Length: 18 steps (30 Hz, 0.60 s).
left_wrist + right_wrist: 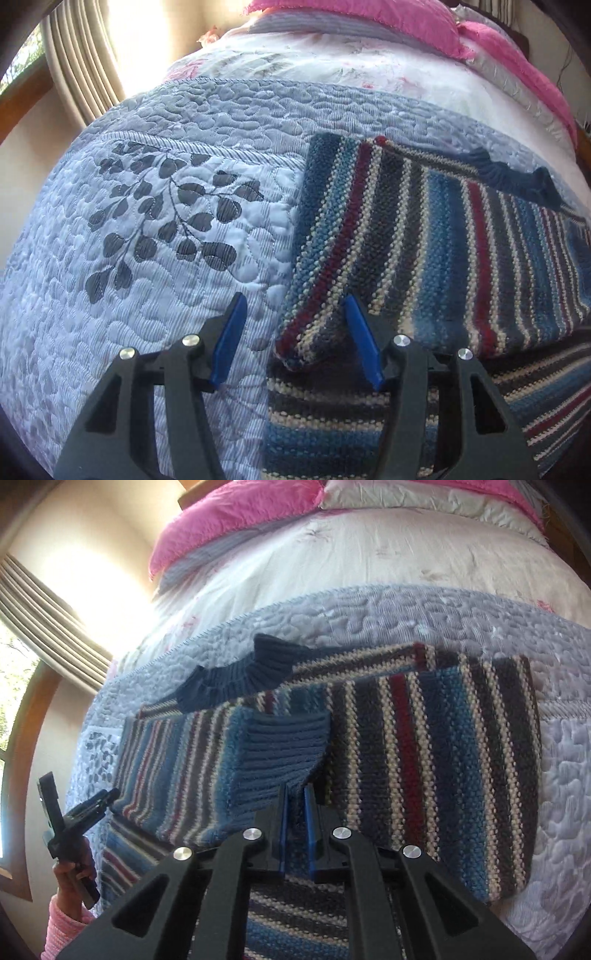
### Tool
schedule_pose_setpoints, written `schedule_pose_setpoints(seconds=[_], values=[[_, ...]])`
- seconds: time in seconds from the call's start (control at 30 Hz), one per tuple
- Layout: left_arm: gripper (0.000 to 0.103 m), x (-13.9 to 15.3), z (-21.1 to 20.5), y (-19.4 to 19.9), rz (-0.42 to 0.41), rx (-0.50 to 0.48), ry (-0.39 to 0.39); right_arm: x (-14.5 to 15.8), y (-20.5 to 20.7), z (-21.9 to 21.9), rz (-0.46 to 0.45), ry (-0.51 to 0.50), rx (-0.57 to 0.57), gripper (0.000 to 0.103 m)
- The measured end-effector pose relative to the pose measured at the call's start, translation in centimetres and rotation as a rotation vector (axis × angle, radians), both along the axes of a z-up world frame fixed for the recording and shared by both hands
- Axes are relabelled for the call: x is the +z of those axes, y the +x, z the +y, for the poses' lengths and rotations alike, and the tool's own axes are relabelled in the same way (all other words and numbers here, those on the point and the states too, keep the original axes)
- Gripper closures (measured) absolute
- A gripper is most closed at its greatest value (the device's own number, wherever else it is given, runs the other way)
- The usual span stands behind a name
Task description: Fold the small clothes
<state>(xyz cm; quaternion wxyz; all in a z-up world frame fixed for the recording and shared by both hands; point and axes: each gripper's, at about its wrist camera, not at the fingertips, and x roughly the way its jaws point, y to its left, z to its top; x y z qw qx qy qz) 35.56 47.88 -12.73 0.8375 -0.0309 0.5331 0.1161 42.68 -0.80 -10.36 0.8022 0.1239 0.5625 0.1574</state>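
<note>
The sweater is spread on the quilt, its sleeves folded across the body. The right gripper is nearly closed on the ribbed cuff directly ahead. The left gripper is held wide open, empty, astride a sleeve edge. The knit is judged thick, soft and limp; hems and cuffs are best grasped.

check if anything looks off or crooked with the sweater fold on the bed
Nothing looks damaged. The striped sweater lies on the blue quilt with both sleeves folded in. The ribbed cuff lies across the middle, and the collar edge looks slightly rumpled. The right gripper is nearly closed at that cuff; the left gripper is open.
</note>
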Motion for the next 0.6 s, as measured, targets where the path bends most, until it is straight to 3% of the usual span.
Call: schedule_pose_setpoints(seconds=[0.1,0.2,0.33,0.43,0.6], values=[[0.047,-0.4,-0.2,0.0,0.006,0.0,0.022,-1.3,-0.5,-0.7,0.02,-0.037,0.003,0.085],[0.048,1.6,-0.6,-1.0,-0.053,-0.003,0.016,0.4,-1.4,-1.4,-0.034,-0.052,-0.014,0.082],[0.043,4.3,-2.4,-1.9,-0.144,-0.066,-0.09,2.8,-2.3,-0.4,-0.092,0.01,0.051,0.081],[0.042,3.7,-4.2,-1.3,-0.122,-0.121,-0.152,2.2,-2.3,1.2,-0.063,0.0,0.085,0.081],[0.042,1.2,-4.9,-1.0,-0.075,-0.123,-0.121,-0.5,-1.6,1.8,-0.013,-0.021,0.065,0.081]])
